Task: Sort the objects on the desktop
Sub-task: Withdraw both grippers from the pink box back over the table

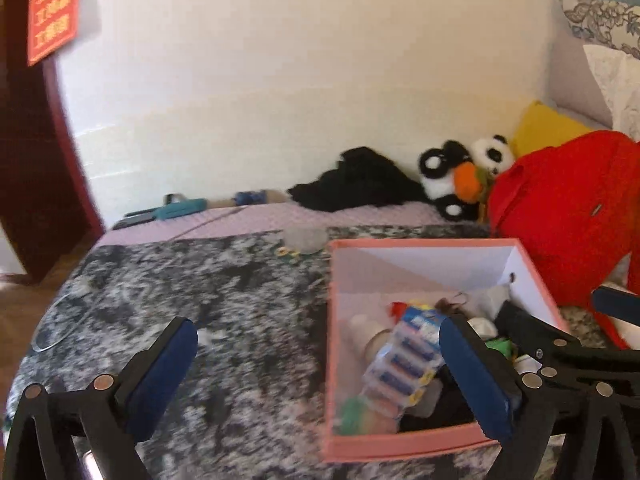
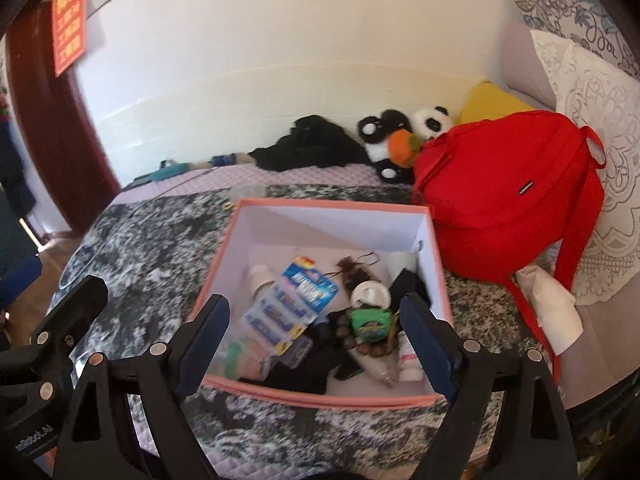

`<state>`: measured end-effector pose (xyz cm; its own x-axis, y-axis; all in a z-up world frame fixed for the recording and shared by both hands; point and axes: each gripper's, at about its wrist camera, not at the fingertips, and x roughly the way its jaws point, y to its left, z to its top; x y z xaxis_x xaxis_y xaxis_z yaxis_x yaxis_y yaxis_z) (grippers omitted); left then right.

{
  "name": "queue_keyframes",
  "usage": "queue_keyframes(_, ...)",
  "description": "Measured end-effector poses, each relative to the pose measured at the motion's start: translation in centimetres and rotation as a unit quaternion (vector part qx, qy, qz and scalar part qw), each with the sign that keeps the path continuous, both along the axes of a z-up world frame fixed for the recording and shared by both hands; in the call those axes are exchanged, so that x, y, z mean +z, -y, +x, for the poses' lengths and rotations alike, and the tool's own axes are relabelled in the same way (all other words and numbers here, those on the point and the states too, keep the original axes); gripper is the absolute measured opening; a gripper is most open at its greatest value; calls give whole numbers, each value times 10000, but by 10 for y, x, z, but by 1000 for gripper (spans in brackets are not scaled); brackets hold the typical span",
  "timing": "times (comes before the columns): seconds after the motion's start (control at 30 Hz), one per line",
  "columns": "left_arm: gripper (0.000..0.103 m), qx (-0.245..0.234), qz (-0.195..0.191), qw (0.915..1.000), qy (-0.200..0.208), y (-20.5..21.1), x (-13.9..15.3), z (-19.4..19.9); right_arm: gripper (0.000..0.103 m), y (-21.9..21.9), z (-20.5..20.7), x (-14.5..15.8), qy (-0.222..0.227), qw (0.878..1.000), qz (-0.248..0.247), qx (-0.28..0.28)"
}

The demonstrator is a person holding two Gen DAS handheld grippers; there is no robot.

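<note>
**Both grippers open above the filled pink box**

The pink box sits on a grey-and-white mottled blanket spread over the bed, toward the blanket's right side, with its far right corner near a red backpack. Inside the box lie a blister pack of batteries, a white bottle, a green tape roll, a string of brown beads, a small white bottle with red print and some dark items that are hard to make out.

The right gripper hangs over the near edge of the box, jaws spread wide with nothing between the pads. The left gripper is likewise wide open and empty; its right finger overlaps the box, its left finger over bare blanket.

Near the blanket's far edge sits a clear lidded container. Behind, against the wall, lie a black garment and a panda plush.
</note>
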<state>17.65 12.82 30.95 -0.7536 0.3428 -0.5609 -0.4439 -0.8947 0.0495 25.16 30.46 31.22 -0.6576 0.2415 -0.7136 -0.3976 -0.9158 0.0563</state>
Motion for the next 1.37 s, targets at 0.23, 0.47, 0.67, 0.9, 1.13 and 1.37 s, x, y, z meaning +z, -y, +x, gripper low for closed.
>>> queue_keyframes(0.23, 102, 575, 30, 9983, 7, 73, -16, 3, 90, 70, -12, -17, 37, 9985, 103, 540)
queue_keyframes(0.47, 102, 1256, -18, 9920, 156, 140, -37, -15, 90, 144, -44, -40, 104, 9931, 245, 1138)
queue_keyframes(0.67, 102, 1712, -28, 9849, 239, 181, -57, -45, 90, 194, -84, -64, 186, 9875, 344, 1526)
queue_keyframes(0.9, 103, 1798, -45, 9833, 276, 201, -89, -111, 91, 231, -153, -95, 192, 9853, 445, 1638)
queue_keyframes(1.13, 103, 2134, -318, 9751, 516, 198, -135, -186, 91, 239, -228, -139, 129, 9879, 599, 1428)
queue_keyframes(1.37, 103, 1801, 343, 9808, 669, 188, -158, -214, 91, 224, -268, -191, 172, 9909, 652, 1167)
